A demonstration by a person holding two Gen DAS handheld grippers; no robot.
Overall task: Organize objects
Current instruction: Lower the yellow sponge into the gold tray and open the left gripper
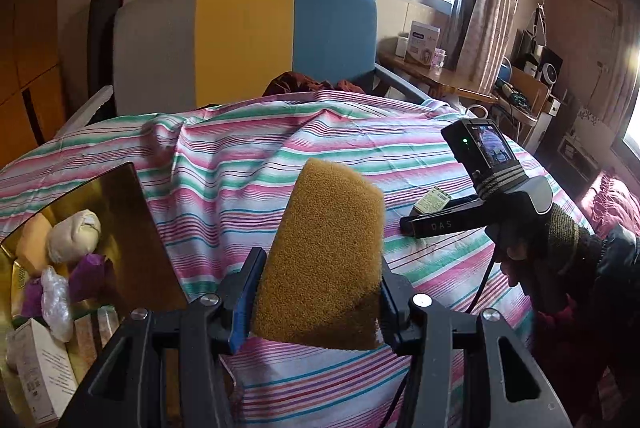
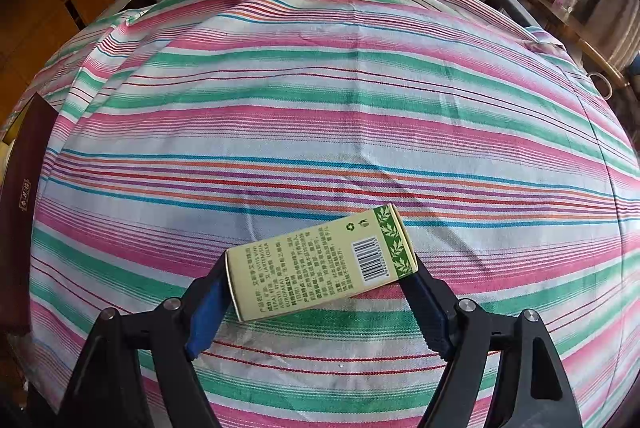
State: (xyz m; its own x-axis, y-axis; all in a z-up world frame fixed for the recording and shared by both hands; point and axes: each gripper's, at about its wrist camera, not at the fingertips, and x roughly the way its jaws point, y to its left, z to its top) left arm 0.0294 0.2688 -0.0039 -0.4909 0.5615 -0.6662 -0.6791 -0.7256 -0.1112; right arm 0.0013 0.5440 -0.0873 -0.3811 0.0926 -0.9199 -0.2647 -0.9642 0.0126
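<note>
Clamping a tan sponge [image 1: 320, 260] above the striped sheet [image 1: 224, 163], the left gripper [image 1: 316, 292] hangs near a gold-lined box [image 1: 132, 211], while the right gripper's [image 2: 320, 292] jaws flank a green carton [image 2: 320, 264] on the sheet, grip unclear.

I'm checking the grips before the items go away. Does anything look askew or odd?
Yes. The green box lies slanted on the striped cloth, so the right hand-held gripper brackets it end to end, corner-first. The sponge in the left hand-held gripper is pinched at its lower part and leans.
</note>
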